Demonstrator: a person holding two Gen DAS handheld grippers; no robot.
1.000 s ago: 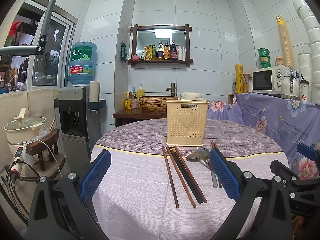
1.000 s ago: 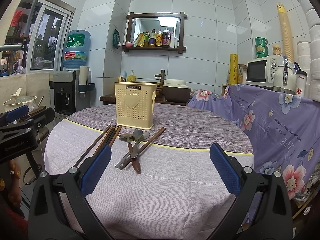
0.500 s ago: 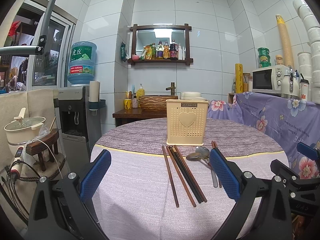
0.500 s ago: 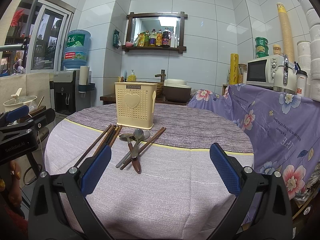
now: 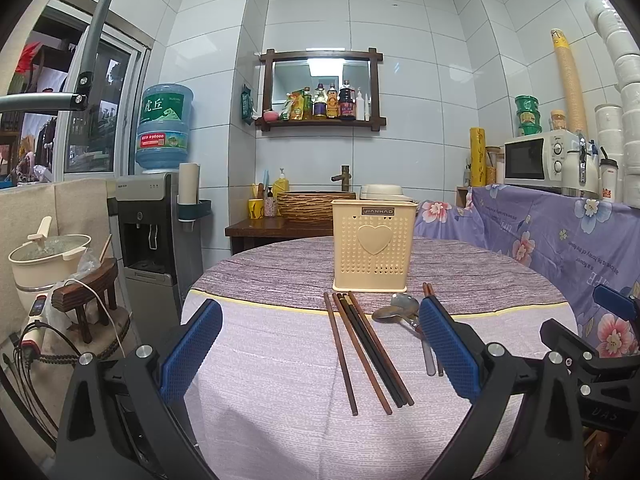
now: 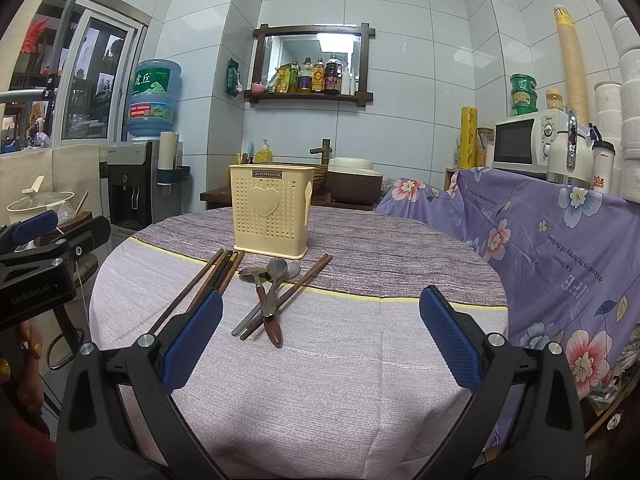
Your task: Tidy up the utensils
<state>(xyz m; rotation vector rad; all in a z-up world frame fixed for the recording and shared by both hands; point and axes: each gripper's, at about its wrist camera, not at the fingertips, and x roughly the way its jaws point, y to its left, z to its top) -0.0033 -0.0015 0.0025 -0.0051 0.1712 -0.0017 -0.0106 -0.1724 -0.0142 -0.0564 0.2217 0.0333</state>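
Note:
A cream perforated utensil holder [image 5: 373, 246] [image 6: 270, 213] with a heart stands upright at mid-table. In front of it lie several brown and black chopsticks [image 5: 366, 344] [image 6: 208, 280], side by side. To their right lies a pile of metal spoons [image 5: 396, 309] [image 6: 272, 276] crossed over one more pair of chopsticks [image 6: 296, 286]. My left gripper [image 5: 320, 350] is open and empty, near the table's front edge, with the chopsticks between its fingers. My right gripper [image 6: 320, 338] is open and empty, in front of the spoons. The right gripper also shows in the left wrist view [image 5: 616, 312].
The round table [image 6: 360, 380] has a lilac cloth. A purple floral-covered counter [image 6: 560, 232] with a microwave [image 6: 524, 140] stands to the right. A water dispenser [image 5: 156, 240] and a pot [image 5: 44, 260] on a stool are left. A sink [image 5: 312, 206] is behind.

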